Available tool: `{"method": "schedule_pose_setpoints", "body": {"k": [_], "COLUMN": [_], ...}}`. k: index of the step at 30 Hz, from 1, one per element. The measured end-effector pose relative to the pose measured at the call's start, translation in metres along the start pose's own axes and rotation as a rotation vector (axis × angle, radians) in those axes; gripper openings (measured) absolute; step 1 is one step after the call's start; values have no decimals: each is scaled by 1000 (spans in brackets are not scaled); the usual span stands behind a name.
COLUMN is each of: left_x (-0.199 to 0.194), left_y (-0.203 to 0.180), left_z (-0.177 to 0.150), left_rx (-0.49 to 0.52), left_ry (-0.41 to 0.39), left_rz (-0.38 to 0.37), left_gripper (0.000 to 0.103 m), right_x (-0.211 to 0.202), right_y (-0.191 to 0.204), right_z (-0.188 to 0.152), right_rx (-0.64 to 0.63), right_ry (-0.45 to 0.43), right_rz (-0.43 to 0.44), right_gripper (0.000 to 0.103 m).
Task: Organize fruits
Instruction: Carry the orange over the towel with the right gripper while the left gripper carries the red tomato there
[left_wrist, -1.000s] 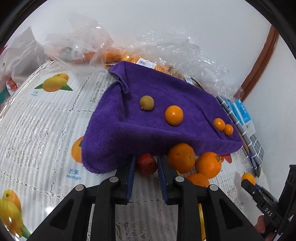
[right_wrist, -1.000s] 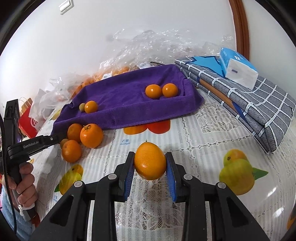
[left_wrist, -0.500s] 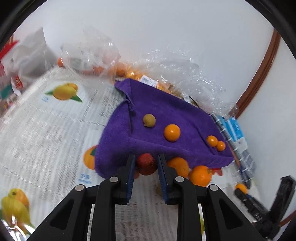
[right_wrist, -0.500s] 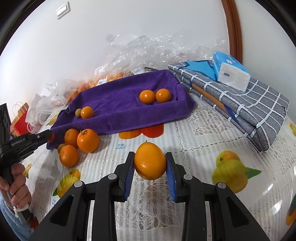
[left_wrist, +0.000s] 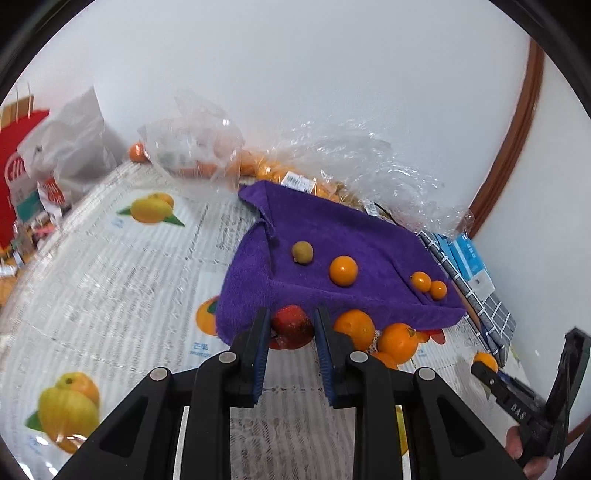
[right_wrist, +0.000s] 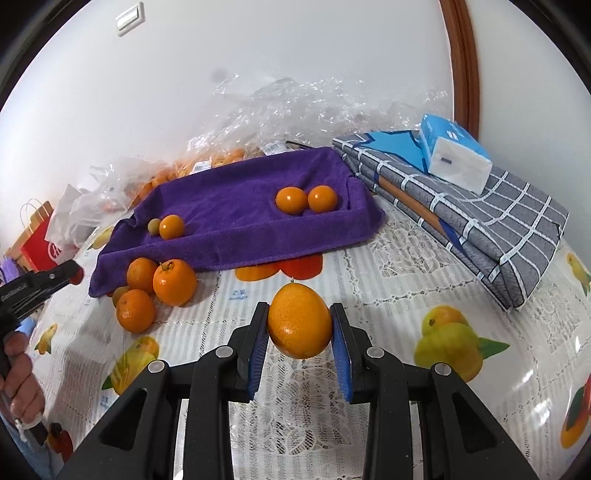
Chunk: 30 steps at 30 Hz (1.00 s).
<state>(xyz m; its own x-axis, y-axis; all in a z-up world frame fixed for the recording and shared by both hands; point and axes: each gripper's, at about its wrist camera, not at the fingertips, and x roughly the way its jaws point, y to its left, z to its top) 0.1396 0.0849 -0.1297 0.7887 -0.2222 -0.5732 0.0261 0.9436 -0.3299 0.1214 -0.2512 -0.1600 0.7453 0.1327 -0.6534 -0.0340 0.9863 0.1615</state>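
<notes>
My left gripper (left_wrist: 291, 325) is shut on a small red fruit (left_wrist: 292, 325), held above the tablecloth just in front of the purple towel (left_wrist: 332, 229). On the towel lie a greenish-brown fruit (left_wrist: 302, 252), an orange (left_wrist: 343, 270) and two small oranges (left_wrist: 428, 284). My right gripper (right_wrist: 299, 325) is shut on a large orange (right_wrist: 300, 325), held over the tablecloth in front of the purple towel (right_wrist: 240, 206). Three oranges (right_wrist: 155, 288) sit in a cluster at the towel's near left corner. The left gripper (right_wrist: 75, 275) shows at the left edge of the right wrist view.
Clear plastic bags of oranges (right_wrist: 207, 158) lie behind the towel against the wall. A folded grey checked cloth (right_wrist: 480, 221) with a blue tissue pack (right_wrist: 454, 151) lies at the right. A red paper bag (left_wrist: 18, 166) stands at the far left. The fruit-print tablecloth (right_wrist: 388, 266) covers the table.
My left gripper has lifted and drawn back with the red fruit, so the towel looks smaller and farther. The right gripper has hardly moved with its orange.
</notes>
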Motion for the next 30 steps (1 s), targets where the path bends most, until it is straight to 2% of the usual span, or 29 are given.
{"method": "schedule_pose_setpoints", "body": {"k": [7,15,18,24,30], "left_x": [-21,-29,-31,-23,-7], "left_y": [-18,-46,-52,-53,-57], "left_z": [16,29,32,44,63], "left_rx": [52,110,120,102,122], "left_ry": [-22,-23,-22,-11,-21], "left_rz": [22,-21,-59,-91,-64], "left_gripper": [23,23,23,23,23], "right_x": [-8,-14,-12,-11,-6], "right_y": [16,13,11,8,13], "right_z": [21,35,45,68,95], "right_rx": [-44,-34,-23,-8,-25], "right_ry": [-20,-29,-32,-50,-81], "right_rz": [16,-3,-6,-19,-22], "right_gripper": [32,32,32,32,32]}}
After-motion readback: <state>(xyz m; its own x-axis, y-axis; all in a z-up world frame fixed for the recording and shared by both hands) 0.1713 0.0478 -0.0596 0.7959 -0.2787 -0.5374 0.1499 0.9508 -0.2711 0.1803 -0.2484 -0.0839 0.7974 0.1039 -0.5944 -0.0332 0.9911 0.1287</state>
